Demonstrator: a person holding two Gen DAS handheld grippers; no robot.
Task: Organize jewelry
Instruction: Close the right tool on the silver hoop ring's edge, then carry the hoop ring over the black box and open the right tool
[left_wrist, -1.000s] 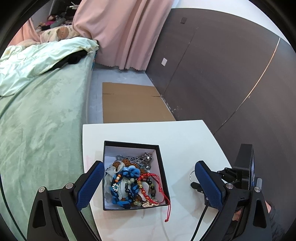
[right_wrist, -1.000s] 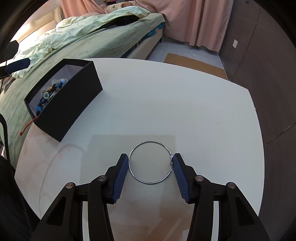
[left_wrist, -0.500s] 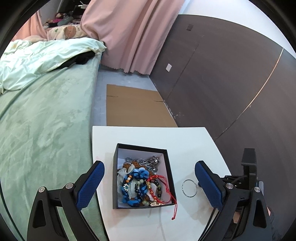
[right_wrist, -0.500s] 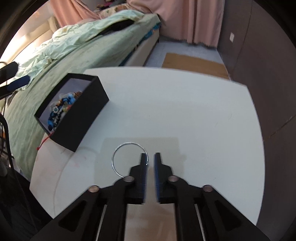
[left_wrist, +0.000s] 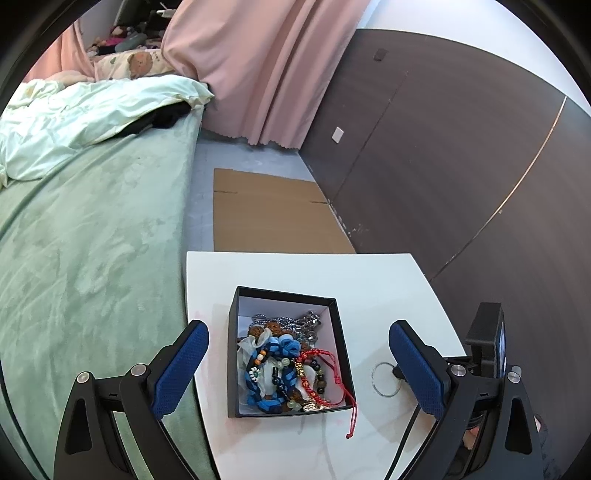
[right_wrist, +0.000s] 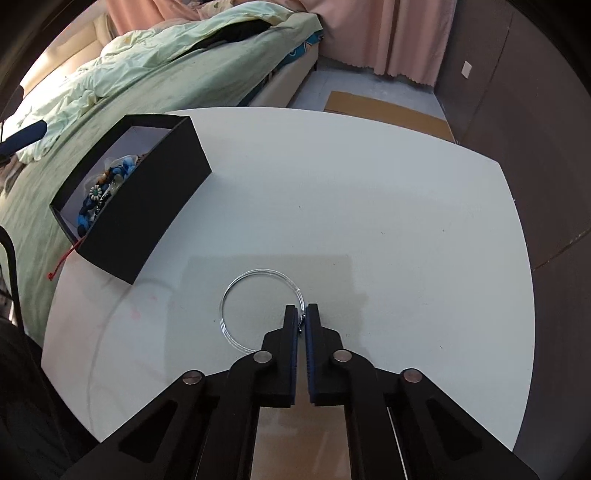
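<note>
A thin silver hoop (right_wrist: 258, 291) lies on the white table (right_wrist: 369, 206), and my right gripper (right_wrist: 302, 314) is shut on its right-hand edge at the clasp. The same hoop (left_wrist: 384, 378) shows in the left wrist view, right of the box. A black box (left_wrist: 286, 354) lined in white holds several tangled bracelets and chains, with a red cord (left_wrist: 351, 417) trailing over its near rim. My left gripper (left_wrist: 295, 350) hangs open above that box, its blue pads (left_wrist: 181, 369) wide apart. The box (right_wrist: 140, 210) sits at the table's left in the right wrist view.
A green bed (left_wrist: 81, 240) runs along the table's left edge. Flattened cardboard (left_wrist: 269, 218) lies on the floor beyond the table, with pink curtains (left_wrist: 266, 74) and a dark panelled wall (left_wrist: 461, 166) behind. The right gripper's black body (left_wrist: 487, 350) stands by the table's right edge.
My right gripper's jaws closed from either side of the hoop onto its right edge. The left wrist view shifted slightly, so the box now appears more centred.
</note>
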